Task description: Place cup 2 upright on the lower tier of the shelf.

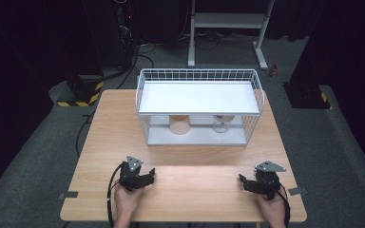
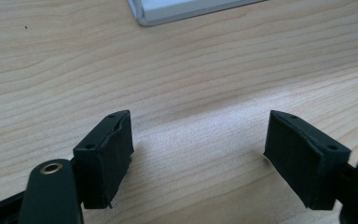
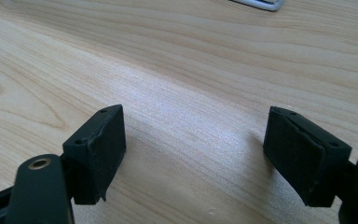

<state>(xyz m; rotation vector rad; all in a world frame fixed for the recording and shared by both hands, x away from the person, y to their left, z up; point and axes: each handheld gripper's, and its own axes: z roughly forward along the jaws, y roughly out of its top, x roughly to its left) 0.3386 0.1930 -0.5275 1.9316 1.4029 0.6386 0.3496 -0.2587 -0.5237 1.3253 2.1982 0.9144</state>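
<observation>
A white wire rack (image 1: 199, 105) with a flat top shelf stands at the back middle of the wooden table (image 1: 185, 166). Under the shelf sit a tan cup (image 1: 179, 124) and a clear stemmed glass (image 1: 221, 124). Near the front left, a hand rests my left gripper (image 1: 150, 175) on the table, angled to the right; its jaws stand open over bare wood (image 2: 198, 140). At the front right my right gripper (image 1: 242, 181) lies angled to the left, open as well, with nothing between its pads (image 3: 193, 140).
The rack's base corner (image 2: 144, 18) lies beyond the left gripper, and another corner (image 3: 265, 4) beyond the right gripper. Dark floor, cables and a white stand's legs (image 1: 225, 28) lie behind the table. Bare wood runs between the rack and the grippers.
</observation>
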